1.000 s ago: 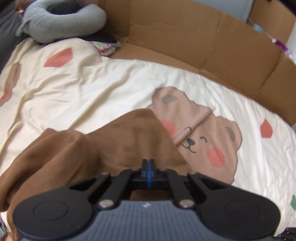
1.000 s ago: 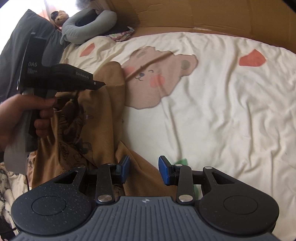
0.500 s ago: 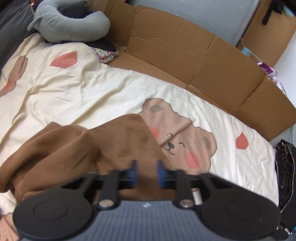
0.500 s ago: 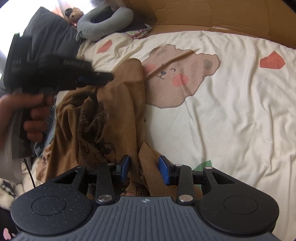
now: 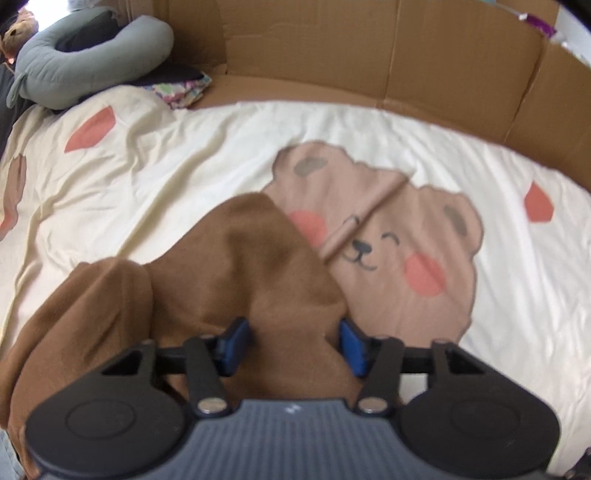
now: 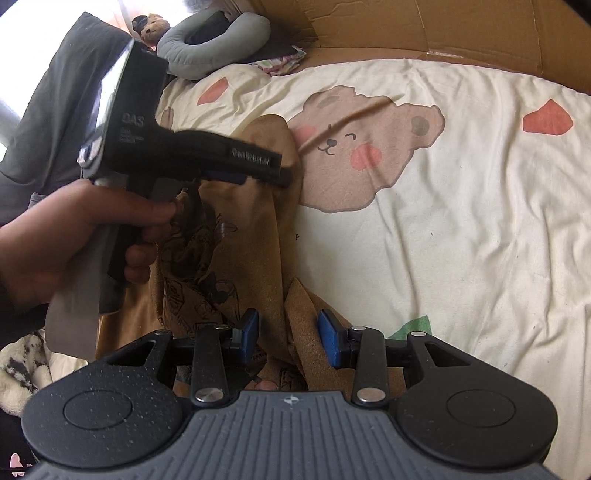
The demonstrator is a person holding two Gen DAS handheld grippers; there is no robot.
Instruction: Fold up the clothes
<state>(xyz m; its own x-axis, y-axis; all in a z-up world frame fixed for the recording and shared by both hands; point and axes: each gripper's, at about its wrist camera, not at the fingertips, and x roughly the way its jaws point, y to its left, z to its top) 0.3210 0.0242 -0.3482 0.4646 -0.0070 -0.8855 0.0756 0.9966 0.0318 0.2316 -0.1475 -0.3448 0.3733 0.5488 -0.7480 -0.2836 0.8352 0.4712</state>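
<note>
One brown garment (image 5: 236, 280); two tools, left tool (image 5: 291, 345), right tool (image 6: 288, 338); one grey neck pillow (image 5: 92, 70); one bear-print bedsheet (image 5: 480, 332); one teddy bear (image 6: 153, 27).

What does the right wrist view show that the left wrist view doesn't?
Right only: the hand holding the left gripper, the printed drawing on the shirt, and the right gripper. Left only: the left pads standing apart astride a shirt fold. Both: bear blanket, grey pillow, cardboard.

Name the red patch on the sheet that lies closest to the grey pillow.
The red patch at the sheet's far left corner, just below the grey pillow. The other patch lies on the right side, by the cardboard wall.
</note>
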